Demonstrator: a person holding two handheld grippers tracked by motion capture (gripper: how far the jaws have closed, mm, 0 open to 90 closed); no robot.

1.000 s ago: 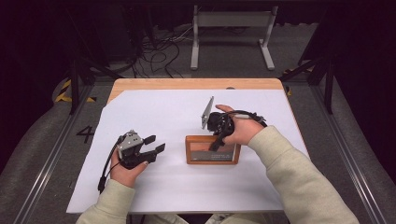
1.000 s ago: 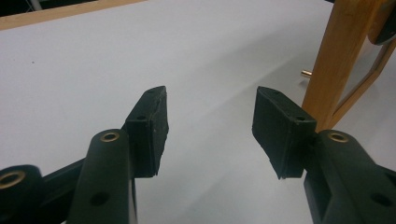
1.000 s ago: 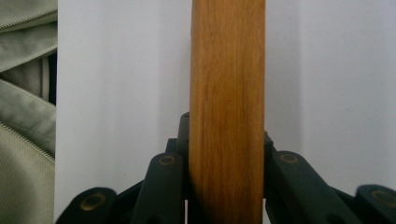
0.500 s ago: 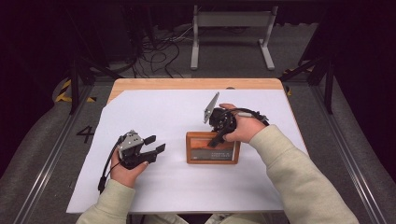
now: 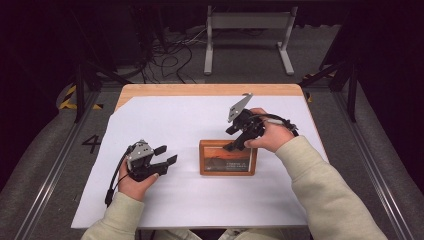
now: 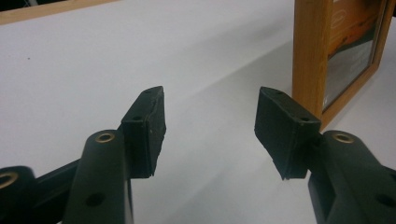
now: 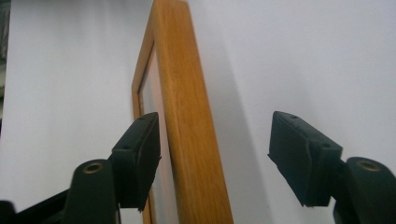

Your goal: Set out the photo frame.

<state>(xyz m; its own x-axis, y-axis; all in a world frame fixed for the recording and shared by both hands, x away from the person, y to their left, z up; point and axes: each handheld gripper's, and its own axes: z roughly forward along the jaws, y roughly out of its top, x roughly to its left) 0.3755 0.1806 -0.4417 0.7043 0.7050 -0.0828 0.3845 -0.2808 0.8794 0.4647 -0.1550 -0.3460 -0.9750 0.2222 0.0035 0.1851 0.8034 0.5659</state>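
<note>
White table cover [image 5: 165,120] spans the work area, wooden table edge showing at the far side.

Picture frame [image 5: 228,157], wooden, stands upright on its long edge near the middle of the cover. In the right gripper view its top rail [image 7: 184,116] runs up between the two fingers, close beside the left pad [image 7: 140,156] and apart from the right pad [image 7: 299,158]; I cannot tell whether the left pad brushes the wood.

Right gripper [image 5: 235,139]: jaws have just been opening, now wide, frame rail between them but not pinched. Reads as the release step: frame set standing, grip let go.

Left gripper [image 5: 167,155]: jaws wide apart, nothing between them. In its own view the frame's side [image 6: 310,51] stands beyond and just outside the right-hand finger [image 6: 285,130], not touching.

Judgement: placing appears done. Next move calls for lifting the right gripper straight off the rail without dragging either pad, since a sideways nudge could tip the frame.
</note>
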